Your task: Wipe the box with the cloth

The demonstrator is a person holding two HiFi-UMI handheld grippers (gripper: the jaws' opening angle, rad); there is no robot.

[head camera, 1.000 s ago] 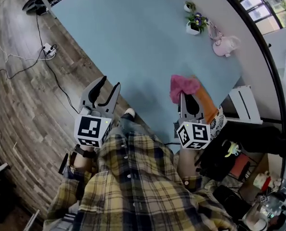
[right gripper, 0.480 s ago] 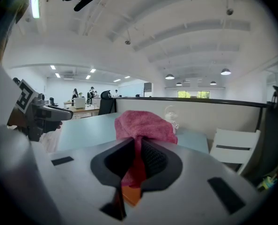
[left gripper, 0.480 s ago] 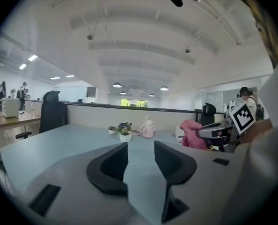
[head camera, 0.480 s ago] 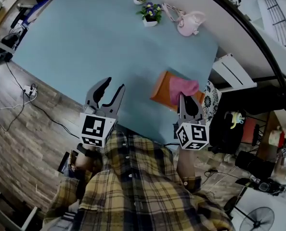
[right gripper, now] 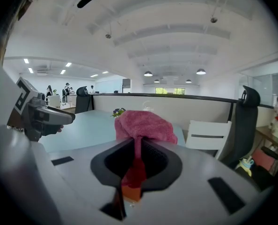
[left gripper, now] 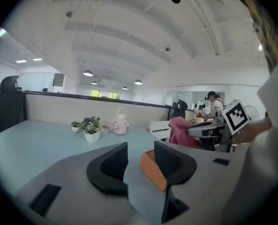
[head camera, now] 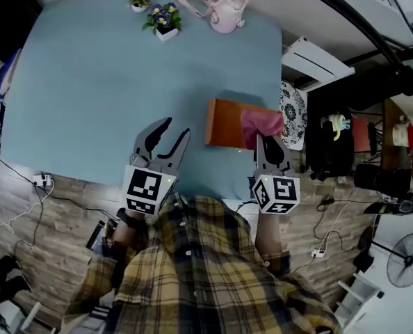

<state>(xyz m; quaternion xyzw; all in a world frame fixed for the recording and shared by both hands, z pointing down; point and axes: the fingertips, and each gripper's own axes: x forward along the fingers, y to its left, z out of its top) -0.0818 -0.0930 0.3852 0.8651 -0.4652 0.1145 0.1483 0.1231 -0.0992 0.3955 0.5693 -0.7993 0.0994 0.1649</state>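
Pink cloth (head camera: 262, 122) pinched in the pressed-together jaws of the right gripper (head camera: 270, 141), bunched over the orange box (head camera: 224, 124), apparently touching it, box near the blue table's (head camera: 109, 96) right edge, left gripper (head camera: 173, 131) spread, holding nothing.

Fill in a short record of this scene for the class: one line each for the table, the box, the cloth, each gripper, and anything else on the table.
table: light blue, mostly bare
box: orange, on the table near its right edge
cloth: pink, bunched, over the box's right end in the head view; contact unclear
right gripper: shut on the cloth
left gripper: open, nothing held, left of the box
far edge of the table: potted plants and a pink teapot
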